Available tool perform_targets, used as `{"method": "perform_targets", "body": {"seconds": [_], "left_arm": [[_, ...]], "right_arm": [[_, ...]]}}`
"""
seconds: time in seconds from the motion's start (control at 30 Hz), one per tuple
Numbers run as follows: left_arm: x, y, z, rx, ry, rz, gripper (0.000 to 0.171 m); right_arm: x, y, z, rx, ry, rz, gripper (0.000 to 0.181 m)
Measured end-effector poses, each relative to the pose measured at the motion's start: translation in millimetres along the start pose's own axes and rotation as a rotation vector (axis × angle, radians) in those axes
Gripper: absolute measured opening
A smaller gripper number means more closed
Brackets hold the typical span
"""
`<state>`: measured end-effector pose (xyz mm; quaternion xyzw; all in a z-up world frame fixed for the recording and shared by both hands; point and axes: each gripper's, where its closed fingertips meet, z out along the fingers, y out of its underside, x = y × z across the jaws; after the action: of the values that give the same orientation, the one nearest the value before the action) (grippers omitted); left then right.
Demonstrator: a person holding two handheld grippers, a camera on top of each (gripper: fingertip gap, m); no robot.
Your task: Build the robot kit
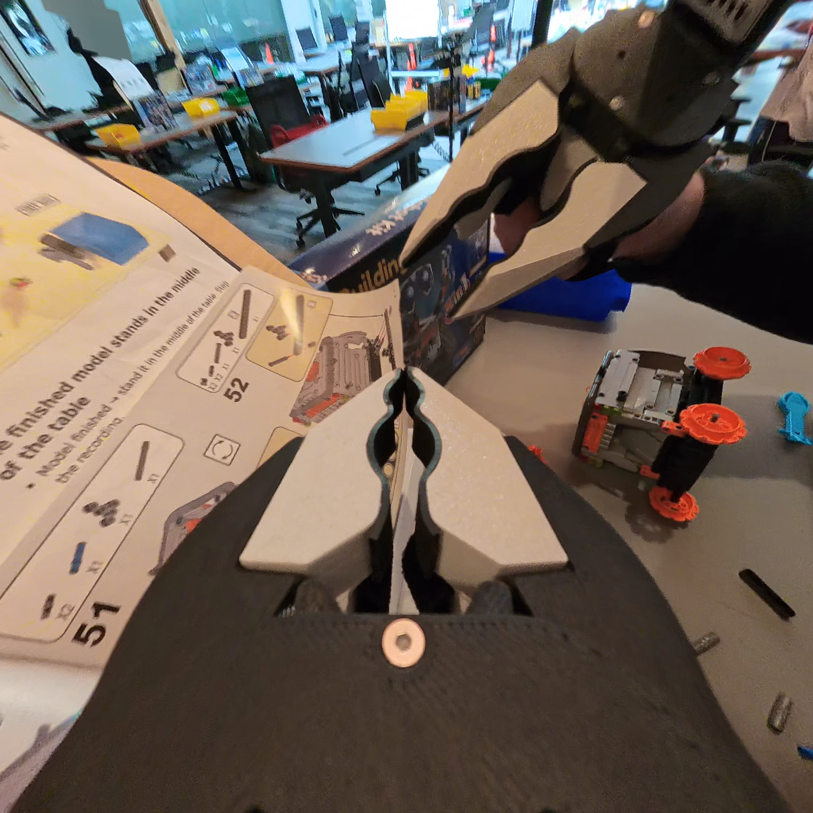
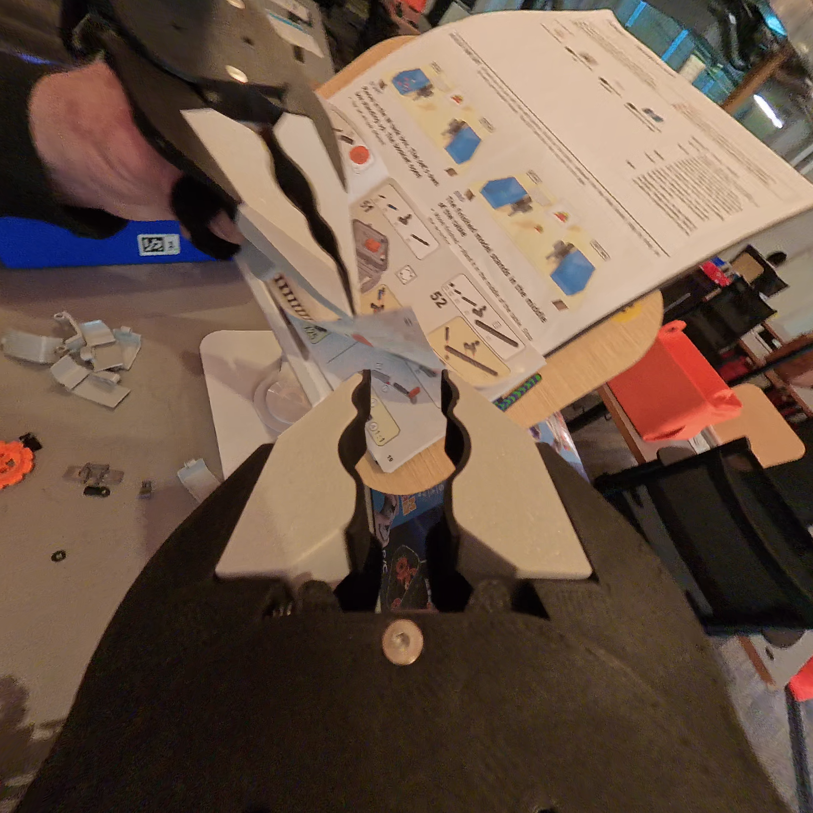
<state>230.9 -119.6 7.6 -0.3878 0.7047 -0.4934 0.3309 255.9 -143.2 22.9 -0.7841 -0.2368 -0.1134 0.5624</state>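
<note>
My left gripper is shut on a thin page of an instruction booklet, seen edge-on between its fingers. The open booklet spread lies to its left, on a large printed sheet. In the right wrist view the left gripper pinches a curled light-blue page lifted off the booklet. My right gripper is open and empty, its tips just below that page's hanging edge. It also shows in the left wrist view, open, above and beyond the left gripper.
A grey model with orange wheels lies on the grey table, with a blue tool and a black axle nearby. A printed box and blue bin stand behind. Grey pieces lie left; a wooden board carries the sheet. Spacing between my two grippers at the tips: around 5 cm. The black axle is about 40 cm from both grippers' fingertips.
</note>
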Motion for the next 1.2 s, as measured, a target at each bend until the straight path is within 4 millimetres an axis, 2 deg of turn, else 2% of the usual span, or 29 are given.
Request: {"method": "perform_targets", "body": {"seconds": [0.07,0.17,0.3,0.4,0.43,0.47,0.5,0.53,0.57,0.6,0.67,0.77,0.9,1.0,1.2], "left_arm": [[1,-9,-13,0.062,-0.002,-0.021,0.0],[5,-19,-38,0.144,-0.015,-0.058,0.0],[5,-22,-83,0.256,-0.062,-0.124,0.0],[4,-16,-119,0.299,-0.098,-0.172,0.0],[1,-13,-131,0.32,-0.12,-0.197,0.011],[1,-10,-140,0.329,-0.122,-0.221,0.036],[0,-4,-146,0.305,-0.123,-0.243,0.05],[-2,2,-151,0.283,-0.134,-0.252,0.062],[-4,7,-156,0.271,-0.142,-0.252,0.064],[-6,11,-160,0.262,-0.141,-0.261,0.058],[-9,17,-168,0.262,-0.119,-0.291,0.019],[-22,25,-182,0.256,-0.149,-0.333,0.0],[-42,42,-193,0.198,-0.205,-0.352,0.0],[-59,52,-193,0.15,-0.226,-0.358,0.0],[-85,63,-189,0.087,-0.252,-0.362,0.0]], "right_arm": [[2,3,1,-0.005,-0.002,0.057,0.027],[-12,4,20,-0.041,-0.079,0.128,0.025],[-38,-26,60,0.005,-0.133,0.141,0.015],[-57,-49,89,0.025,-0.158,0.096,0.009],[-63,-55,97,0.029,-0.165,0.07,0.009],[-70,-61,104,0.031,-0.182,0.058,0.009],[-75,-65,111,0.029,-0.195,0.057,0.007],[-81,-69,118,0.027,-0.209,0.053,0.006],[-86,-71,124,0.022,-0.221,0.043,0.006],[-90,-72,130,0.013,-0.231,0.035,0.006],[-97,-71,141,-0.011,-0.249,0.036,0.005],[-102,-76,145,-0.013,-0.26,0.055,0.012],[-128,-73,139,-0.056,-0.332,-0.018,0.026],[-149,-67,141,-0.112,-0.323,-0.135,0.03],[-171,-59,167,-0.145,-0.28,-0.199,0.028]]}}
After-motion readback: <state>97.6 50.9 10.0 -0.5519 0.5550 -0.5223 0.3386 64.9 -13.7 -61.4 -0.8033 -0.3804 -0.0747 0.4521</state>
